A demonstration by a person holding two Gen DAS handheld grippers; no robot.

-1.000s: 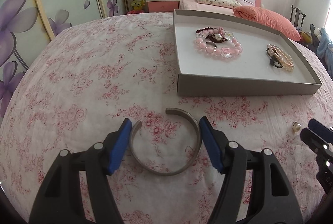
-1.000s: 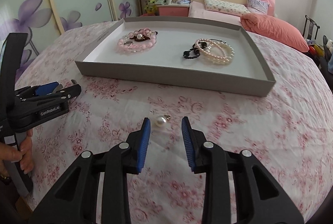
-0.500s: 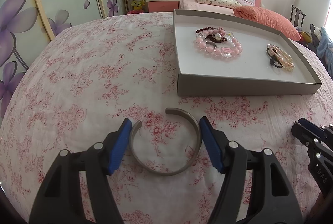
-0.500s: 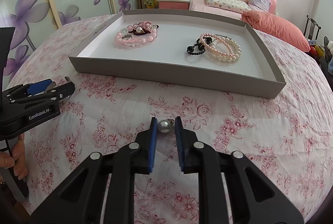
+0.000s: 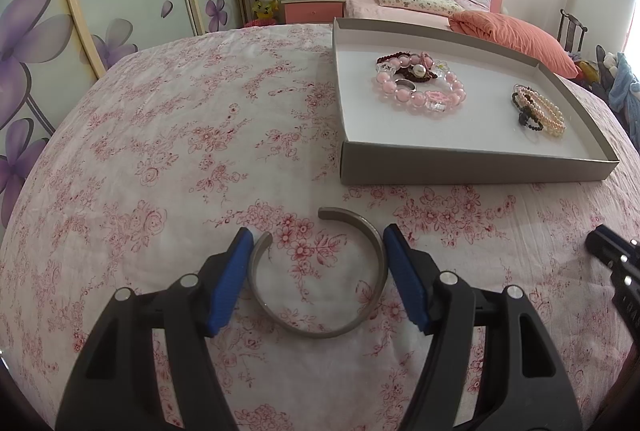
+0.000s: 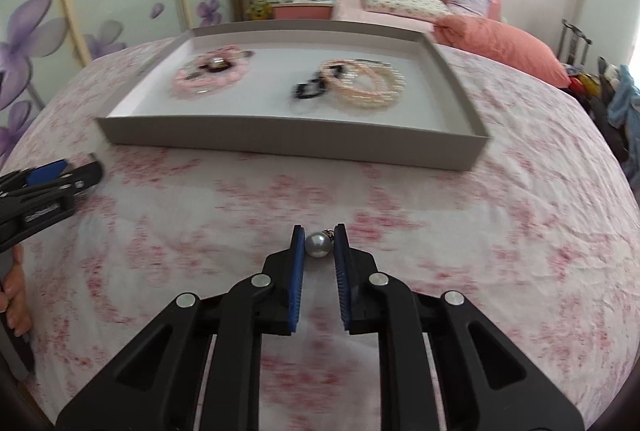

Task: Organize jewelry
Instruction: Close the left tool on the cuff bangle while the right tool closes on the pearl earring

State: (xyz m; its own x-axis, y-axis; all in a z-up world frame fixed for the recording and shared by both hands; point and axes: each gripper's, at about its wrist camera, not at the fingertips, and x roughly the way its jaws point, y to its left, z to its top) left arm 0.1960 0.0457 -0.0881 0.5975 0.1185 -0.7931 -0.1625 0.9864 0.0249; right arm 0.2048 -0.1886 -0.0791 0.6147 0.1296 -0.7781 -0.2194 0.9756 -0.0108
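My left gripper (image 5: 318, 243) is open, its blue pads on either side of a grey open cuff bangle (image 5: 320, 271) that lies on the floral bedspread. My right gripper (image 6: 319, 237) is shut on a pearl pendant (image 6: 317, 245) and holds it above the bedspread, in front of the grey tray (image 6: 296, 141). The tray (image 5: 472, 167) holds a pink bead bracelet (image 5: 420, 87) with small pieces on it, and pearl strands (image 5: 540, 109) with a black bracelet (image 6: 310, 91).
The right gripper's tip (image 5: 612, 255) shows at the right edge of the left wrist view. The left gripper (image 6: 48, 187) and a hand show at the left of the right wrist view. A bed with pillows (image 5: 512, 31) stands behind.
My right gripper closed on the pearl pendant and lifted it, moving toward the tray; that view is now blurred. The left gripper and bangle have not moved.
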